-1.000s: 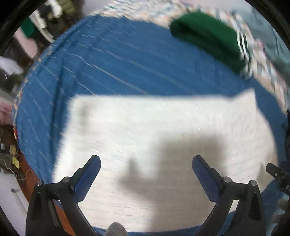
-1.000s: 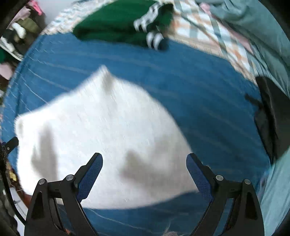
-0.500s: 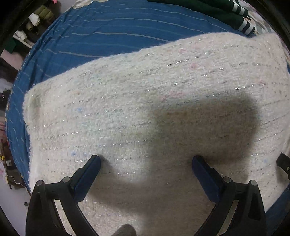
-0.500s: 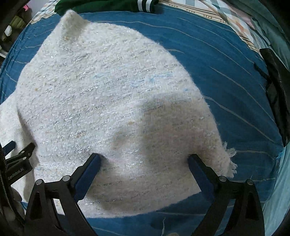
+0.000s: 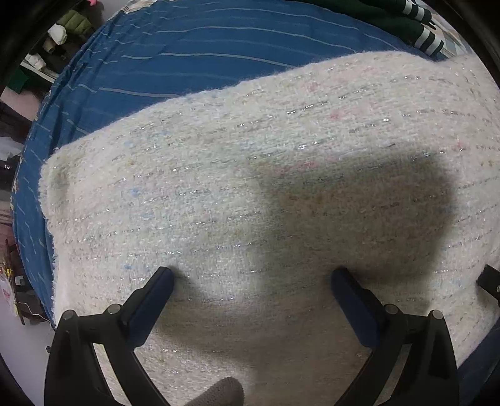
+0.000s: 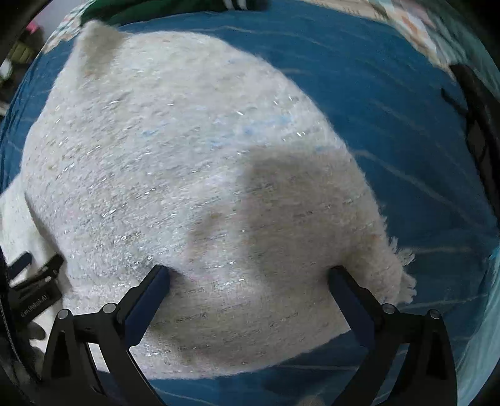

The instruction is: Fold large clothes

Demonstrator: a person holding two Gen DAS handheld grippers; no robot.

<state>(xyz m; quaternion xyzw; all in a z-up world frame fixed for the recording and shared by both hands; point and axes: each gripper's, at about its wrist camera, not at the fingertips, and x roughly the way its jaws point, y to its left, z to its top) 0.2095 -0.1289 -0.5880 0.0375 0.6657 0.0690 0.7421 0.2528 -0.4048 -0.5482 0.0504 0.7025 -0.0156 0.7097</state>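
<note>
A folded cream knit garment with silver threads lies flat on the blue striped bed cover. My left gripper is open, its blue-padded fingers spread just above the garment's near part. In the right wrist view the same garment fills the middle, with a fringed corner at its right. My right gripper is open too, low over the garment's near edge. Neither holds anything. The left gripper's body shows at that view's left edge.
A dark green garment with white stripes lies at the far side of the bed, also in the right wrist view. A black object lies at the right. A checked cover lies beyond. Clutter stands off the bed's left edge.
Both grippers have dropped from well above the bed to close over the cream garment, which now fills both views. Both stay open.
</note>
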